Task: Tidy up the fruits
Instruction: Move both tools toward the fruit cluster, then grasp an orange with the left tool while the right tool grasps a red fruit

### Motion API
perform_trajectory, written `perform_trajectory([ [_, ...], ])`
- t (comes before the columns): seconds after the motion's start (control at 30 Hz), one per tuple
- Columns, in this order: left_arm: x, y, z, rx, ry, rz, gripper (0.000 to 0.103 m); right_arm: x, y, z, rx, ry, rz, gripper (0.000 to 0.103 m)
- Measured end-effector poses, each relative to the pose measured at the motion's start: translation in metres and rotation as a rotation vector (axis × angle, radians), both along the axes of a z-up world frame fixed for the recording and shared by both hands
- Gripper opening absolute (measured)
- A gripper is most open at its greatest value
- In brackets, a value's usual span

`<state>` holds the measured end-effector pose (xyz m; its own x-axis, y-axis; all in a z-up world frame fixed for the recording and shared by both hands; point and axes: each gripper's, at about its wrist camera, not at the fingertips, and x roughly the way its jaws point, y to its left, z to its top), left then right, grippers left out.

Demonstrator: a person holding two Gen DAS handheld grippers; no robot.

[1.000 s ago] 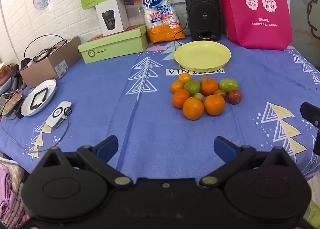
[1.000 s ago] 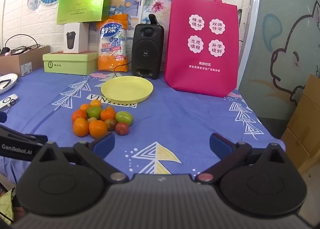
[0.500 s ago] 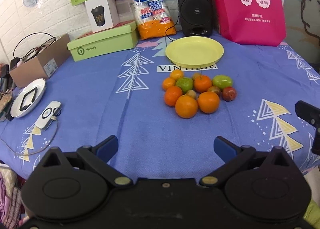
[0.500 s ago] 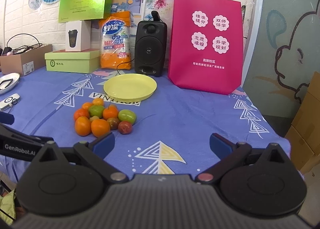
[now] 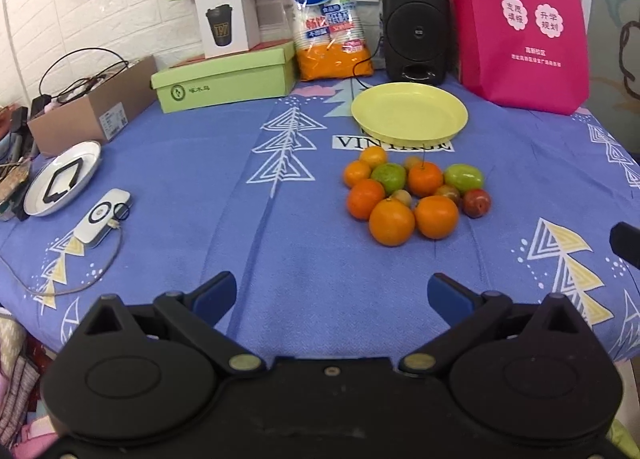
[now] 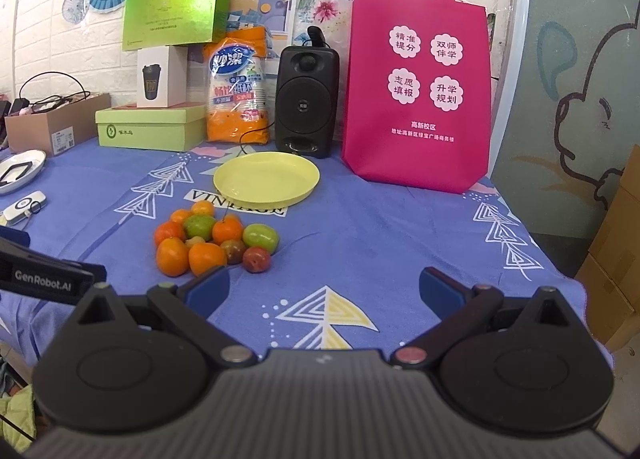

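A cluster of fruit (image 5: 412, 191) (image 6: 214, 241) lies on the blue patterned tablecloth: several oranges, two green fruits and small dark red ones. Just behind it rests an empty yellow plate (image 5: 409, 111) (image 6: 267, 178). My left gripper (image 5: 332, 295) hovers open over the cloth's near edge, short of the fruit, nothing between its blue-tipped fingers. My right gripper (image 6: 323, 289) is open too, near the front edge, with the fruit just ahead of its left finger. Part of the left gripper's body (image 6: 44, 277) shows at the left of the right wrist view.
Along the back stand a pink tote bag (image 6: 416, 99), a black speaker (image 6: 306, 99), an orange pack of paper cups (image 5: 330, 19) and green boxes (image 5: 228, 79). At the left lie a cardboard box (image 5: 92, 107), a white dish (image 5: 62, 179) and a small white device with a cable (image 5: 102, 219).
Both grippers have moved a little closer to the fruit and plate, which look larger now. Both stay open and the fruit has not moved.
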<state>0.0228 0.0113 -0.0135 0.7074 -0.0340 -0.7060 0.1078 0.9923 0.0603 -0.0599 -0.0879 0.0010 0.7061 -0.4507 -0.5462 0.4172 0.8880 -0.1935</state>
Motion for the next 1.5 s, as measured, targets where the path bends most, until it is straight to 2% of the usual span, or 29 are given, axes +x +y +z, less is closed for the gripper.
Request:
perform_trajectory([
  [0.07, 0.000, -0.003, -0.001, 0.011, -0.011, -0.008, 0.103, 0.001, -0.002, 0.000, 0.007, -0.001, 0.006, 0.103],
  [0.17, 0.006, -0.008, -0.003, 0.051, 0.022, -0.002, 0.103, 0.008, -0.005, -0.004, 0.026, 0.009, 0.023, 0.103],
  [0.27, 0.007, -0.008, -0.003, 0.098, -0.021, 0.034, 0.103, 0.017, -0.006, -0.009, 0.017, 0.022, 0.033, 0.103],
  [0.43, 0.012, -0.013, -0.008, 0.155, -0.050, -0.022, 0.103, 0.032, -0.009, -0.023, -0.013, 0.050, 0.093, 0.103],
  [0.63, 0.035, -0.003, -0.027, 0.054, -0.012, -0.080, 0.103, 0.044, -0.015, -0.035, -0.048, 0.064, 0.196, 0.103],
  [0.83, 0.049, -0.017, -0.041, 0.124, -0.053, -0.135, 0.103, 0.060, -0.016, -0.047, -0.045, 0.084, 0.267, 0.103],
  [1.07, 0.067, -0.029, -0.054, 0.112, -0.072, -0.195, 0.103, 0.082, -0.031, -0.057, -0.031, 0.097, 0.248, 0.103],
  [1.13, 0.072, -0.032, -0.060, 0.109, -0.057, -0.204, 0.093, 0.084, -0.037, -0.060, -0.023, 0.099, 0.257, 0.101],
  [1.23, 0.082, -0.033, -0.070, 0.081, -0.023, -0.209, 0.084, 0.087, -0.045, -0.064, -0.014, 0.110, 0.248, 0.099],
  [1.27, 0.085, -0.033, -0.073, 0.082, -0.021, -0.203, 0.084, 0.088, -0.047, -0.066, -0.010, 0.113, 0.238, 0.099],
  [1.37, 0.092, -0.033, -0.079, 0.095, -0.038, -0.191, 0.084, 0.088, -0.052, -0.070, 0.000, 0.121, 0.226, 0.100],
  [1.4, 0.094, -0.033, -0.080, 0.097, -0.043, -0.186, 0.089, 0.089, -0.053, -0.071, 0.002, 0.122, 0.226, 0.100],
  [1.43, 0.097, -0.033, -0.080, 0.097, -0.047, -0.182, 0.101, 0.089, -0.054, -0.072, 0.002, 0.124, 0.225, 0.100],
  [1.5, 0.099, -0.034, -0.079, 0.091, -0.076, -0.179, 0.103, 0.090, -0.056, -0.074, 0.005, 0.126, 0.219, 0.100],
])
